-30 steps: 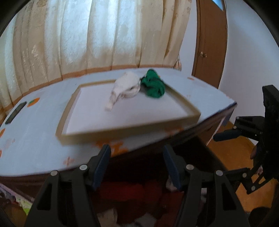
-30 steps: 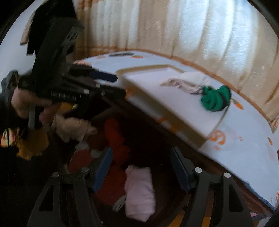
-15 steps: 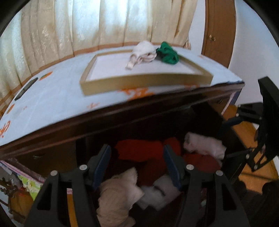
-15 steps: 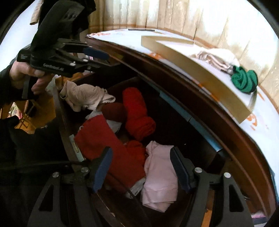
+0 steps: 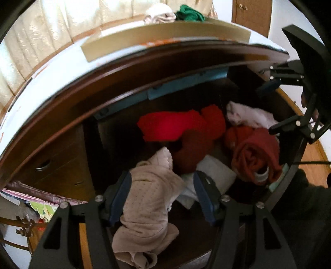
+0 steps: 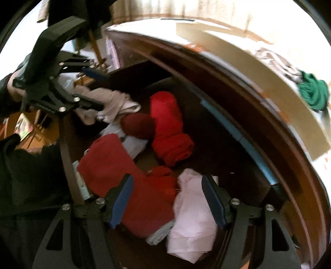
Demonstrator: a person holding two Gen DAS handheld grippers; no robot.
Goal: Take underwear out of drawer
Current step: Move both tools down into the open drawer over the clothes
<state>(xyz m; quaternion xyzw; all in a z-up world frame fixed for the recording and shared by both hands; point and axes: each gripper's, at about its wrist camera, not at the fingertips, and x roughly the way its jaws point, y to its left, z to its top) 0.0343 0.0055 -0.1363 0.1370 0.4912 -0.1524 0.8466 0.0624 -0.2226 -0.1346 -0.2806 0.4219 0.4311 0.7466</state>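
Observation:
The open dark wooden drawer (image 5: 115, 132) holds several bunched garments. My left gripper (image 5: 162, 195) is open, its jaws on either side of a beige dotted underwear (image 5: 149, 207) at the drawer's near left; it also shows in the right wrist view (image 6: 113, 103). My right gripper (image 6: 167, 198) is open, low over a dark red garment (image 6: 124, 178) and a pale pink one (image 6: 192, 217) at the drawer's right end. Bright red rolled pieces (image 5: 173, 126) lie in the middle.
On the dresser top stands a shallow tan tray (image 5: 165, 35) with a cream garment (image 5: 158, 15) and a green one (image 5: 189, 14). Curtains hang behind. A white folded piece (image 5: 215, 173) lies in the drawer. A wooden door (image 5: 250, 14) is at the far right.
Both grippers have dropped from dresser-top height down into the open drawer. The left one now straddles the beige underwear; the right one is closer to the red and pink garments.

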